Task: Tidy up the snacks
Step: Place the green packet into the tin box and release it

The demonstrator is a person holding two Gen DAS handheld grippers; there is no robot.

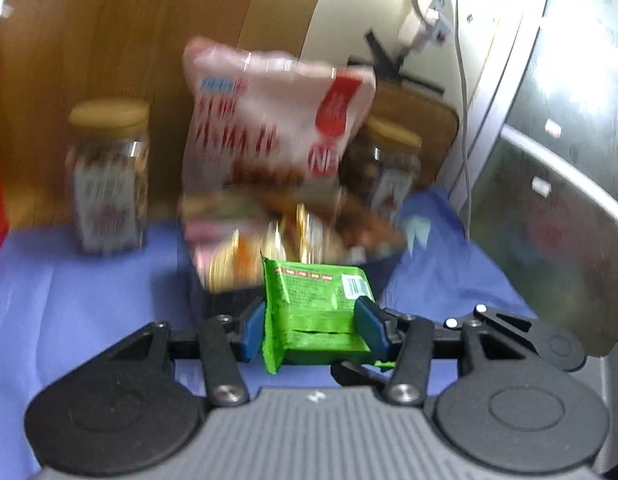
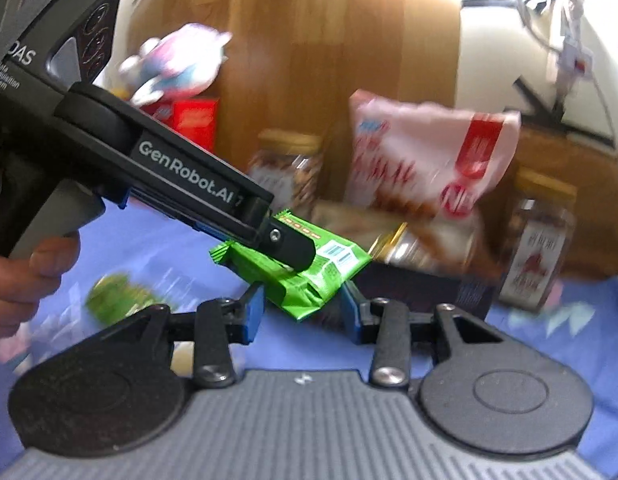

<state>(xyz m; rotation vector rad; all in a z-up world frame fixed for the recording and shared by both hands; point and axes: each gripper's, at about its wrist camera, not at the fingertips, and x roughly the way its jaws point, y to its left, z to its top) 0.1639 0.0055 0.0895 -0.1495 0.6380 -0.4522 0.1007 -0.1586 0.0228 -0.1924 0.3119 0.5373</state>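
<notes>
- Closest to the left wrist camera, the left gripper (image 1: pixel 315 314) is clamped on a green packet (image 1: pixel 317 292), with a blue pad pressed against each side.
- That green packet is held clear of the blue cloth (image 1: pixel 69 300), just in front of the black box (image 1: pixel 217 300), barcode corner uppermost.
- From the right wrist view, a person's hand (image 2: pixel 17 276) holds the left gripper (image 2: pixel 293 256), which reaches in from the left with its black finger lying over the green packet (image 2: pixel 337 264).
- Below it, the right gripper (image 2: pixel 303 312) has green wrapper filling the gap between its fingers (image 2: pixel 253 312). Both pads appear to press on it. I cannot tell whether this is the same packet or a second one.
- Standing in the black box (image 2: pixel 421 284) is a pink bag (image 2: pixel 425 152) that leans to the right, with blurred brown and gold snacks around its base.
- One jar (image 2: pixel 289 172) with a tan lid stands behind and left of the black box; another jar (image 2: pixel 541 240) stands just to its right.
- Well left of the black box, a blurred green thing (image 2: pixel 113 300) lies on the blue cloth.
- Further back on that side are a red box (image 2: pixel 193 120) and a pale plush toy (image 2: pixel 177 64).
</notes>
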